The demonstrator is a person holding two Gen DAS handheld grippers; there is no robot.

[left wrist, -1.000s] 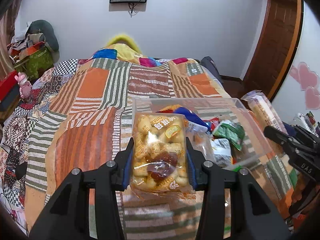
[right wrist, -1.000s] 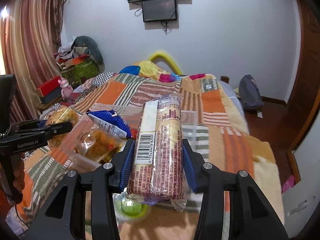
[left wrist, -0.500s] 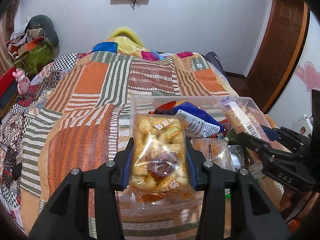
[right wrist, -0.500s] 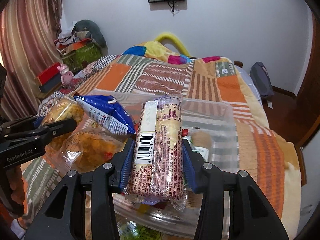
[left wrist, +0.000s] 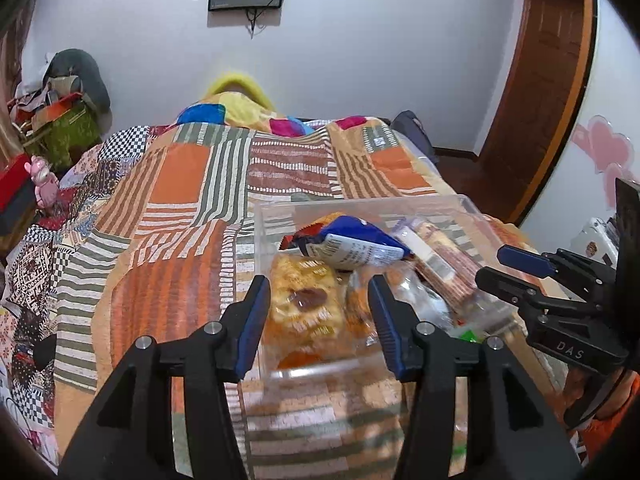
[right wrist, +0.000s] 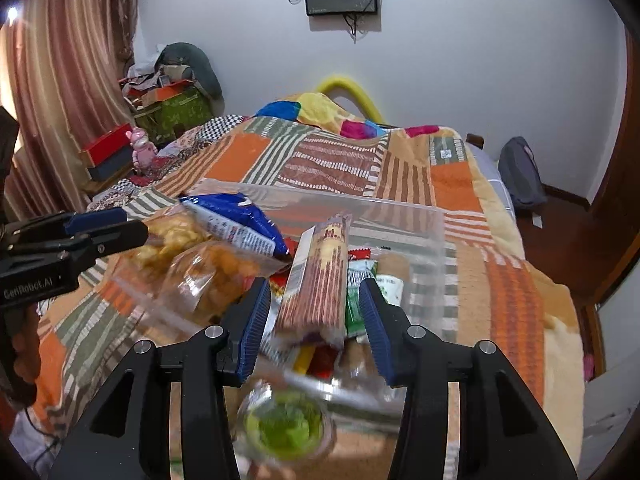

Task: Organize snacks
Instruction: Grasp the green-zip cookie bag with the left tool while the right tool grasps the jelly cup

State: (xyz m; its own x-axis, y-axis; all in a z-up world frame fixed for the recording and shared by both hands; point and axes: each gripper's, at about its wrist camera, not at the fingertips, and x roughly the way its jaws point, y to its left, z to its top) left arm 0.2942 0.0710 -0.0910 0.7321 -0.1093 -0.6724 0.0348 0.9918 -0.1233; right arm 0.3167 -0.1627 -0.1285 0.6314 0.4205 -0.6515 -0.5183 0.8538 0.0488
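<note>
A clear plastic bin [left wrist: 460,204] sits on the patchwork bed and holds several snack packs; it also shows in the right wrist view [right wrist: 436,216]. My left gripper [left wrist: 318,312] is open over the bin's near left side, and a yellow pastry bag [left wrist: 306,304] lies between its fingers, apart from both pads. My right gripper [right wrist: 312,320] is open, and a long biscuit pack [right wrist: 320,276] lies tilted in the bin between its fingers. A blue snack bag [left wrist: 352,246] rests on top of the pile, also visible in the right wrist view [right wrist: 236,222].
A clear cup with green contents [right wrist: 284,428] stands just outside the bin's near wall. The patchwork blanket [left wrist: 180,208] covers the bed. Boxes and a pink toy [right wrist: 140,146] sit at the left. A door [left wrist: 536,80] and floor are at the right.
Both grippers opened. The pastry bag and the biscuit pack dropped from the fingers into the bin. Both grippers came in over the bin.
</note>
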